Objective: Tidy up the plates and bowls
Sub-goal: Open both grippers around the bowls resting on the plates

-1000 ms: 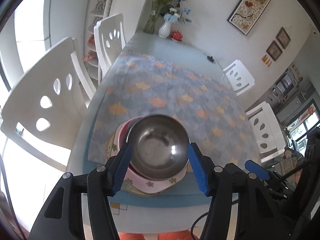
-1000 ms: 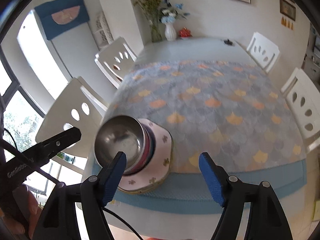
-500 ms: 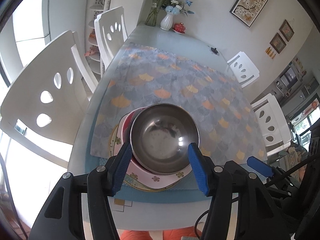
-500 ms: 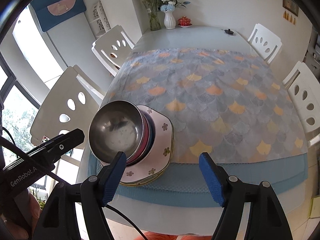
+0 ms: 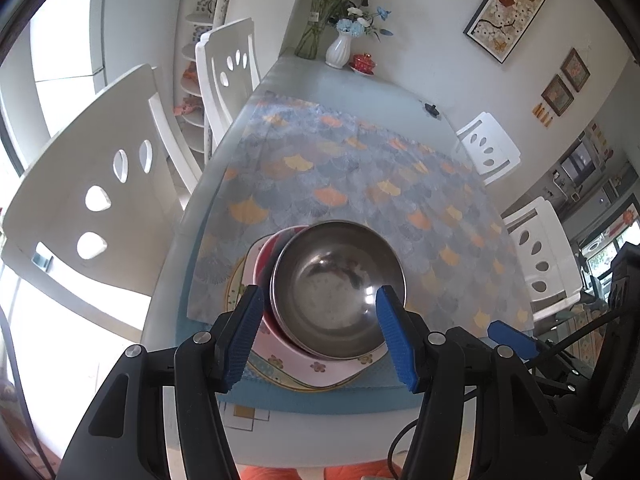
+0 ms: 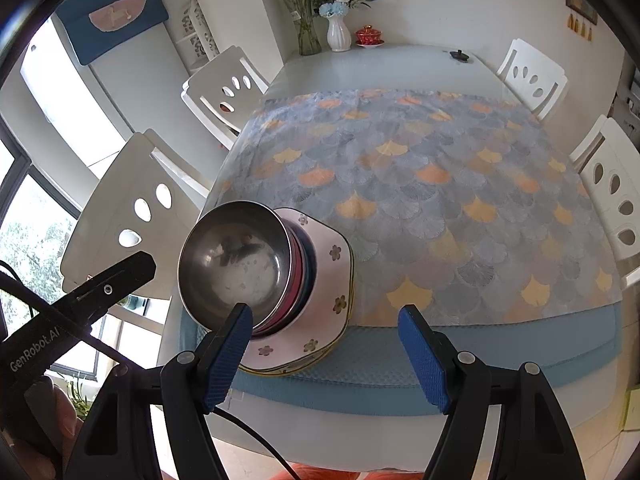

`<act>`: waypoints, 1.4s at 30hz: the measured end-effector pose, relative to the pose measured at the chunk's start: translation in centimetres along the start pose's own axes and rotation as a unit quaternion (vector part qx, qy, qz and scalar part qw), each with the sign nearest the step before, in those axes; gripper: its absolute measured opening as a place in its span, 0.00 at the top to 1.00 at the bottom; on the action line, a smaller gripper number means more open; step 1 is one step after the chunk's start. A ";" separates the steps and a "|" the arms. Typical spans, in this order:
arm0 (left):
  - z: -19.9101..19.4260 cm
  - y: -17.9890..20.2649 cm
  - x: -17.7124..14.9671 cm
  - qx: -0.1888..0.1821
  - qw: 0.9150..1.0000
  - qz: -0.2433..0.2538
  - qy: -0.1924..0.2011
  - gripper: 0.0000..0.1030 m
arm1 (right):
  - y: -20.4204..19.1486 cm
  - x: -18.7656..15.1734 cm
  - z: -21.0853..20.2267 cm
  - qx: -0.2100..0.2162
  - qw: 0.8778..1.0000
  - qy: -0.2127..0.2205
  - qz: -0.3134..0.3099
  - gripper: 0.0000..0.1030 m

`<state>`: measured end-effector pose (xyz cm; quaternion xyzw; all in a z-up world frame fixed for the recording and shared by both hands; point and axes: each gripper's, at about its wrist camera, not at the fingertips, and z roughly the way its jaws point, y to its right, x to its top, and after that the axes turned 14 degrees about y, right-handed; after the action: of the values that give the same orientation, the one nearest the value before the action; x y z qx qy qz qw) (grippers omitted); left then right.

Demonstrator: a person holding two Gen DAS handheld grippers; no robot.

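Seemingly unengaged, the left gripper (image 5: pixel 318 334) is hovering over the near end of the dining table (image 5: pixel 360 92) in the left wrist view, its blue pads standing apart with nothing pressed between them. Below and between them the steel bowl (image 5: pixel 338 290) is sitting on top of the stack, nested in a red bowl (image 5: pixel 266 258) that is showing at its left. Both are resting on a pink flowered plate (image 5: pixel 320 368), which is lying on a yellow-rimmed plate (image 5: pixel 234 286). The stack is sitting at the near edge of the fan-patterned cloth (image 5: pixel 360 184). At the lower right, one blue pad of the right gripper (image 5: pixel 512 340) is poking in.

Over in the right wrist view, the right gripper (image 6: pixel 326 354) is also holding its jaws open and empty above the table's near edge. The steel bowl (image 6: pixel 236 264) is lying to its left, its rim just behind the left pad; whether they touch I cannot tell. Red and darker bowl rims are stacking under it on the pink flowered plate (image 6: pixel 332 280). The left gripper's black body (image 6: pixel 100 284) is reaching in from the left, with a hand (image 6: pixel 60 424) gripping it. White chairs (image 6: pixel 136 208) are standing along the table.
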<state>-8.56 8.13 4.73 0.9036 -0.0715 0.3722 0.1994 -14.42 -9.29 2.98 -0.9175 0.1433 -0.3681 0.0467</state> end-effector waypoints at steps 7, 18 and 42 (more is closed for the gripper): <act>-0.2 -0.1 0.3 -0.006 1.000 -0.005 0.015 0.45 | 0.1 0.3 -0.2 -0.001 1.000 0.011 0.010 0.29; -0.1 0.4 0.0 -0.009 1.000 0.002 0.014 0.45 | 0.9 0.6 -0.2 -0.008 1.000 0.012 0.020 0.29; -1.2 2.5 -0.8 -0.032 0.999 0.034 0.016 0.37 | 1.3 0.0 -1.2 -0.001 0.999 0.020 0.028 0.29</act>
<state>-10.60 6.29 5.70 0.8877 -0.1110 0.3911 0.2160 -15.56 -10.47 3.62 -0.9058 0.1697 -0.3844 0.0536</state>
